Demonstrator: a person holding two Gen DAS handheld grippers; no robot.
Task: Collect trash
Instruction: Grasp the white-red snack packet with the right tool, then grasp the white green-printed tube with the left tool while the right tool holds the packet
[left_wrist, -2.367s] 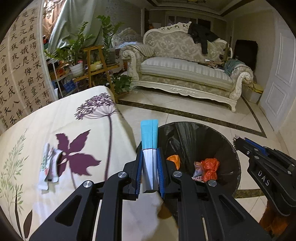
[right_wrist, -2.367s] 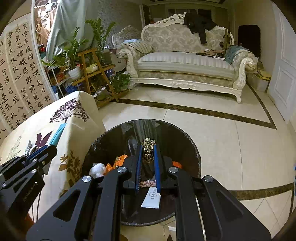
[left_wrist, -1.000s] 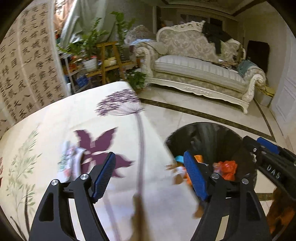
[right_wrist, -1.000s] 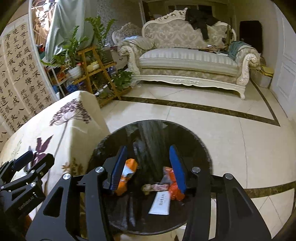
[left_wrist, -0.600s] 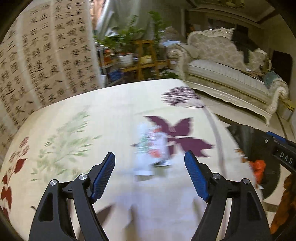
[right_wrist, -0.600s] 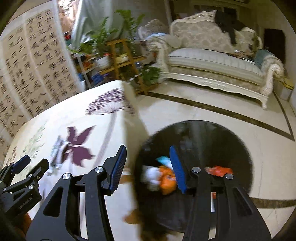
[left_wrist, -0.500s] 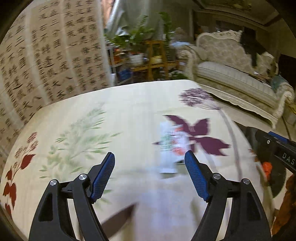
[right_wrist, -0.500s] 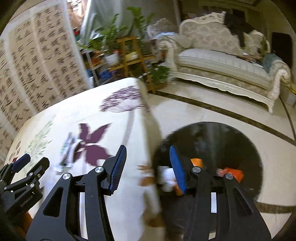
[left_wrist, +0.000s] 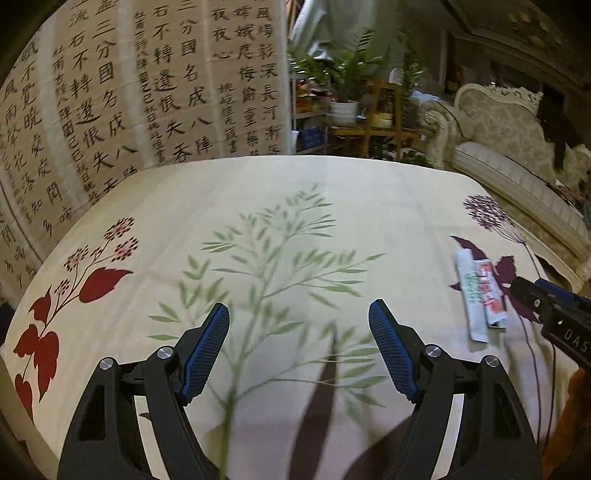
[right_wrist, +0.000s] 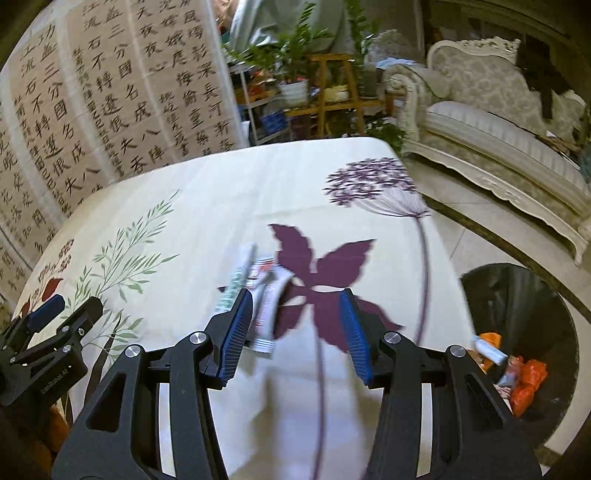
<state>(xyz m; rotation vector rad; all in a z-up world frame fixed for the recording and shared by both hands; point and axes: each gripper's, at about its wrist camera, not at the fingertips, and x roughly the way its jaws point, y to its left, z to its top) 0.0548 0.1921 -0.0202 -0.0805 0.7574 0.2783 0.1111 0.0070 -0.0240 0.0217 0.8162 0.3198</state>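
right wrist | wrappers (right_wrist: 264, 295) flat, white w/ green+red print | both hand-held grippers spread, empty

Flat wrappers (left_wrist: 480, 295) on tablecloth; filled bin (right_wrist: 517, 332)

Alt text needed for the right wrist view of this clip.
The open right gripper hovers over a floral tablecloth, with flat snack wrappers lying just beyond its left finger. A black trash bin holding orange litter stands on the floor at right; the left gripper shows at the left edge.
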